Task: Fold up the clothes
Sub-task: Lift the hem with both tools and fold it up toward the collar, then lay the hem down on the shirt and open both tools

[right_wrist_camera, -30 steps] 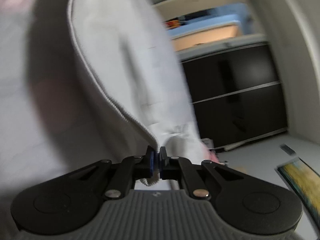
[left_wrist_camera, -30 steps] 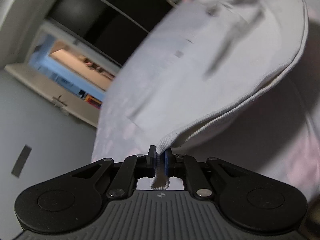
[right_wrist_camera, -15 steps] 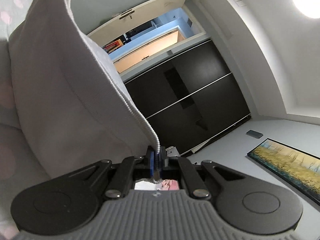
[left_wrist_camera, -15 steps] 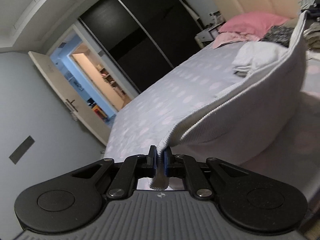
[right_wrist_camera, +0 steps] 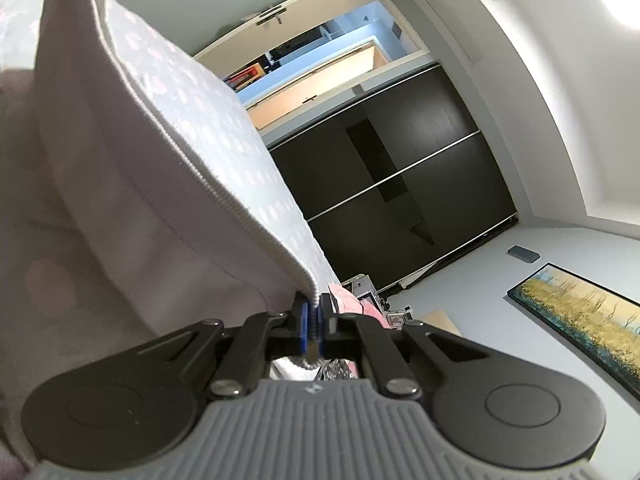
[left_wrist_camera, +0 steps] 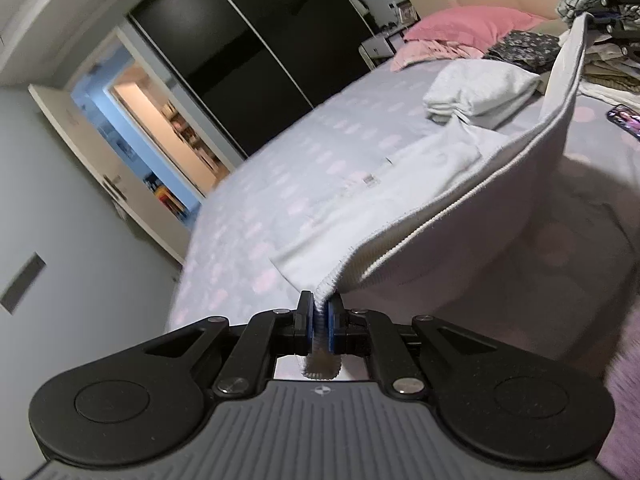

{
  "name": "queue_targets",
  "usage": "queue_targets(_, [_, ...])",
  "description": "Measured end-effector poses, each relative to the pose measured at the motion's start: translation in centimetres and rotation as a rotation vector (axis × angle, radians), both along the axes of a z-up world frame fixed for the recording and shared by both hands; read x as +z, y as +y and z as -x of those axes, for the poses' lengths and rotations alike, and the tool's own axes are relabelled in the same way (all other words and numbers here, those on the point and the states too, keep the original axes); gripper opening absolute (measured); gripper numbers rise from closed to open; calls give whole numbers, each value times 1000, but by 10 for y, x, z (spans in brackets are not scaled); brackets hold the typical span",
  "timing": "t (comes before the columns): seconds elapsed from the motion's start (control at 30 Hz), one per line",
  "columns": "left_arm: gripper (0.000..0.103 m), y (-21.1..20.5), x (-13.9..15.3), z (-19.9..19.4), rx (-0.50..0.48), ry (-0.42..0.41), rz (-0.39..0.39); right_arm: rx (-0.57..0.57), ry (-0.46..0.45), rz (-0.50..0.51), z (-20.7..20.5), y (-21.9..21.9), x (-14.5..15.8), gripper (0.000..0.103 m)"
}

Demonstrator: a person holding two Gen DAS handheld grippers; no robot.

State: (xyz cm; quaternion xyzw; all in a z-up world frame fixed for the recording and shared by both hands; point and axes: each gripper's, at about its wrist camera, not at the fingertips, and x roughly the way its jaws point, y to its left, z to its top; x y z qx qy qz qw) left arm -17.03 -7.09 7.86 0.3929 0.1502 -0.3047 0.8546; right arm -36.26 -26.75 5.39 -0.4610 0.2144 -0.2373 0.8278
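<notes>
Two grippers, left and right, each have fingers clamped on one hem corner of the garment, its ribbed edge stretched between them above the bed.

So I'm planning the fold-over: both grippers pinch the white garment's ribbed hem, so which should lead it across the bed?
Probably the left gripper. Its view shows the white garment spread on the bed ahead. The right gripper, also shut on the hem, mostly faces wardrobe and wall.
</notes>
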Motion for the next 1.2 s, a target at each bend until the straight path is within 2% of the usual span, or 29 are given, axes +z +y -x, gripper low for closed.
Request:
queue_targets(0.07, [5,-8,0,-6,5,-40,0,2,-18,-1,-12,-8,3,4])
queue_targets(0.23, [5,-34,13,-51,8,-111,3,13,-45,7,-57,-33,16,4])
queue_targets(0.43, [5,-77,20,-130,26,-109,-7,24,-40,-15,-140,-76,31,4])
queue_targets(0.67, [5,-130,2,-226,43,-70,-83,0,12,-51,-254,-131,27,4])
queue_targets(0.83, [5,-167,-34,-296,54,9,-148,-44,98,-117,-335,-169,-3,4])
queue_targets(1.0, [5,-197,-94,-355,77,89,-215,-108,217,-195,-406,-203,-59,4])
queue_targets(1.2, [5,-212,-159,-397,105,166,-246,-159,321,-257,-456,-230,-123,5])
